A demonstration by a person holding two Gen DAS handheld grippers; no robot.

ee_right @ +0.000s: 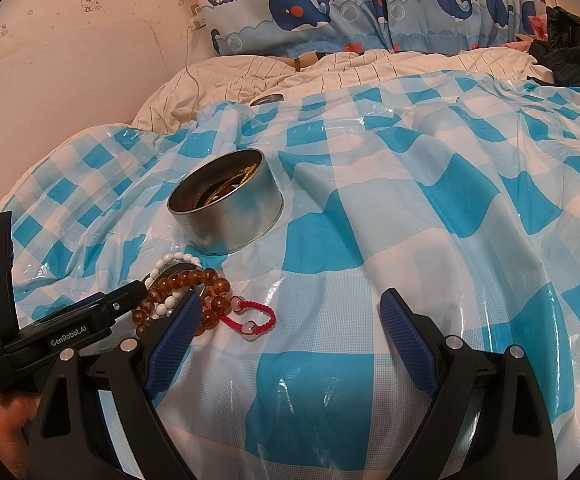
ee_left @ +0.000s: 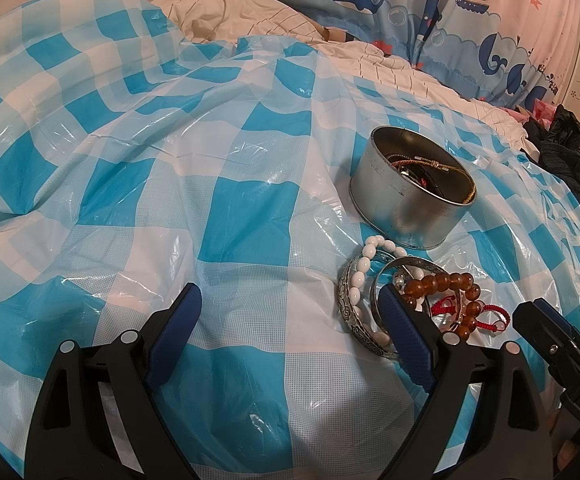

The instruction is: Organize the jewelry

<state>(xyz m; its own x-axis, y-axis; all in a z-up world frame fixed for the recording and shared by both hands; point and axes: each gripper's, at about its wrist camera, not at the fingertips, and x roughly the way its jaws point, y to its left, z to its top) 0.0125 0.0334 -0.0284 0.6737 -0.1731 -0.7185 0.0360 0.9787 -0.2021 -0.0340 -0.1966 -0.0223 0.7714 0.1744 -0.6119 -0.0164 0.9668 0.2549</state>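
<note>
A bed fills the scene, covered by a glossy blue-and-white checked plastic sheet [ee_right: 390, 208] that wrinkles and catches warm glare. Beyond it lies a cream quilt with thin dark stripes [ee_right: 250, 76], rumpled toward the head of the bed. Behind hangs a curtain [ee_right: 330, 8] printed with navy whales, sailboats and bubbles on light blue and pink. To the left, pinkish wallpaper with small cartoon cats [ee_right: 90, 0] covers the wall, with a white cable [ee_right: 188, 60] hanging down from a wall socket. Dark clothing [ee_left: 570, 160] is heaped at the bed's right edge.
</note>
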